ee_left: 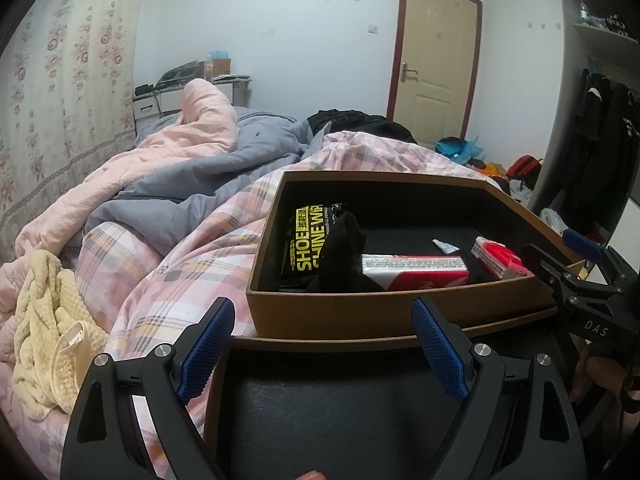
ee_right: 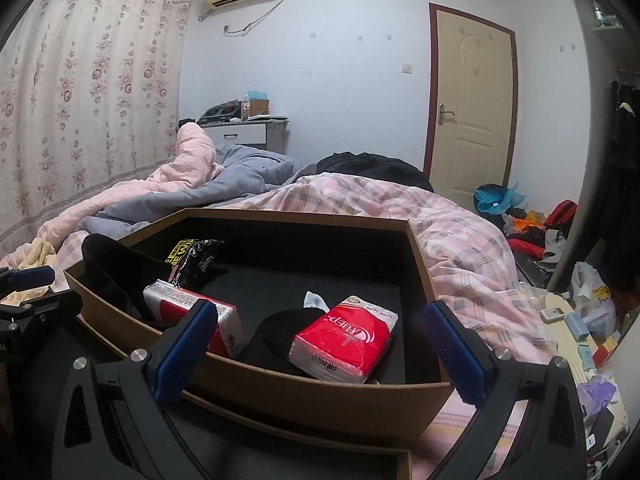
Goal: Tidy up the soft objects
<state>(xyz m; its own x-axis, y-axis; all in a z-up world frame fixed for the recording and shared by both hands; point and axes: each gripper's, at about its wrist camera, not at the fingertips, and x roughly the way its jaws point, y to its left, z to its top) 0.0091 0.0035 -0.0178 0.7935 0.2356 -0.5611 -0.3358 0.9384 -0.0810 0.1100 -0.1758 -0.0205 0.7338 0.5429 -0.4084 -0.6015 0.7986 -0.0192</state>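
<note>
A brown cardboard box (ee_left: 380,312) with a black inside rests on the plaid bedding. In it lie a black shoe-wipes packet (ee_left: 304,240), a black sock (ee_left: 344,248) and two red tissue packs (ee_left: 416,272). My left gripper (ee_left: 322,312) stands open at the box's near wall with nothing between its pads. In the right wrist view my right gripper (ee_right: 322,316) is open wide over the box's (ee_right: 320,400) near wall. Beyond its fingers a red tissue pack (ee_right: 344,340) lies against a black cloth (ee_right: 276,336), and no pad touches it. My right gripper (ee_left: 560,252) also shows at the box's right corner.
A yellow towel (ee_left: 48,328) lies crumpled on the bed at the left. Pink and grey quilts (ee_left: 192,184) and dark clothing (ee_right: 372,168) are piled behind the box. A black-lined lid (ee_left: 340,400) sits under my left fingers. Clutter (ee_right: 580,320) covers the floor at the right.
</note>
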